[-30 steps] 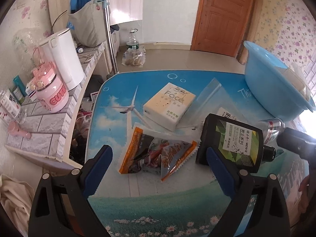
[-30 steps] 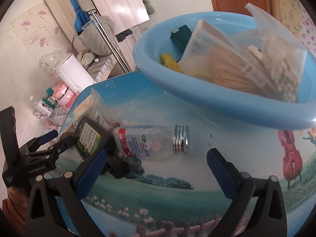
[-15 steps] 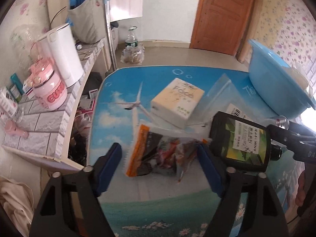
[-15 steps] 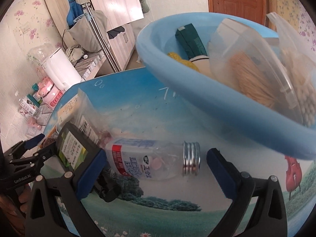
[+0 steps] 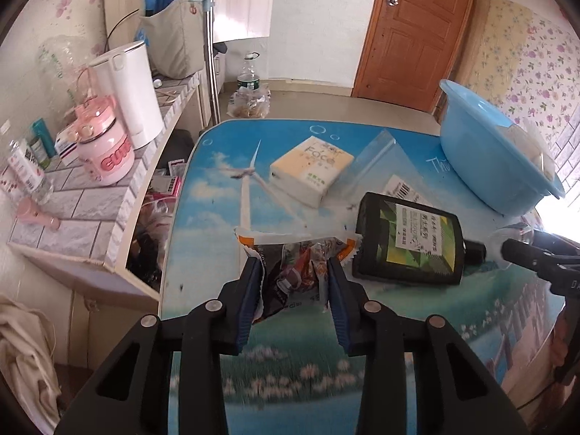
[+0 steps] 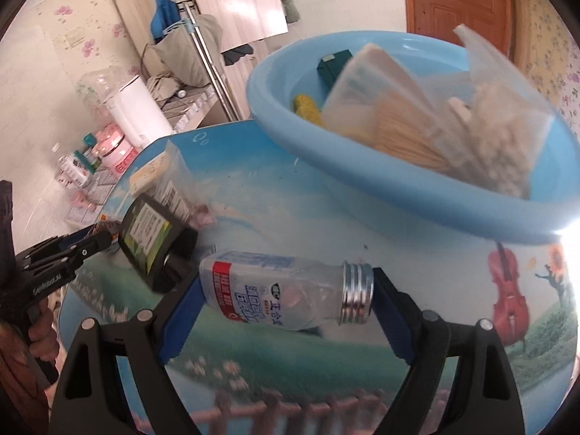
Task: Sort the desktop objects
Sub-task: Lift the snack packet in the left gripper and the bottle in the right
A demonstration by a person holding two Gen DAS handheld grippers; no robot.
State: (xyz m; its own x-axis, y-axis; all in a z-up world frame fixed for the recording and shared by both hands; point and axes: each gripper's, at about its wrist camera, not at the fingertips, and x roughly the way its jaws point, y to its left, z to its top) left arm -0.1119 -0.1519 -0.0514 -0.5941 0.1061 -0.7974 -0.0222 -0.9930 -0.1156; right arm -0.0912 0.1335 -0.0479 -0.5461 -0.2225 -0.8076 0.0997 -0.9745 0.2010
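Note:
My left gripper (image 5: 293, 275) is shut on an orange and dark snack packet (image 5: 297, 264), crumpled between the blue pads on the picture-printed table (image 5: 217, 188). My right gripper (image 6: 286, 290) is shut on a clear bottle with a silver cap (image 6: 282, 290), held lengthwise, base at the left pad and cap at the right. A black flat bottle with a green label (image 5: 409, 239) lies right of the packet and also shows in the right wrist view (image 6: 148, 232). A blue basin (image 6: 417, 181) behind the clear bottle holds bags and small items.
A cream tissue pack (image 5: 311, 166) and a clear plastic bag (image 5: 384, 159) lie further back on the table. The blue basin (image 5: 493, 159) stands at the right. A tiled shelf (image 5: 90, 195) on the left carries a white kettle (image 5: 127, 90) and a pink jar (image 5: 103, 148).
My left gripper moved forward and closed on the snack packet, crumpling it. My right gripper moved in and closed on the clear bottle.

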